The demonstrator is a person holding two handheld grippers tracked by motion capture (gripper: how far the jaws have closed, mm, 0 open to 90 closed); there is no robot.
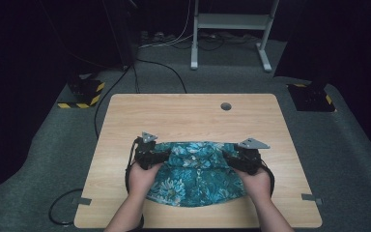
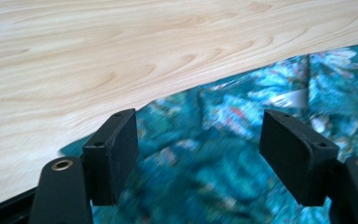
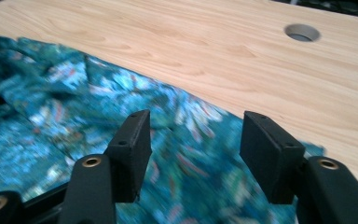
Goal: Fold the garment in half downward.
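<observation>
Cloth [image 1: 193, 176] of teal floral print lies spread on the near half of the wooden surface [image 1: 188, 113], bunched and rumpled along its far edge, its rounded near hem close to the surface's front edge. The left gripper [image 1: 147, 154] sits over the cloth's far left corner and the right gripper [image 1: 246, 157] over its far right corner, each held in one of the person's hands. In the left gripper view the jaws stand wide apart with nothing between them, the cloth [image 2: 223, 168] below and ahead and bare wood beyond its edge. In the right gripper view the jaws are likewise spread wide and hold nothing, poised above the cloth [image 3: 74, 126] where its border runs diagonally across the wood; a round cable hole [image 3: 302, 32] shows farther off. The fabric looks thin, light and limp, so it should fold and drape wherever it is lifted and offer no stiffness; it may slide easily on the smooth wood if only pushed. A sound hold, as I judge it, would be a pinch on the raised folds at each far corner, catching a ridge of material between the jaws rather than pressing on a flat single layer, which could slip out.
</observation>
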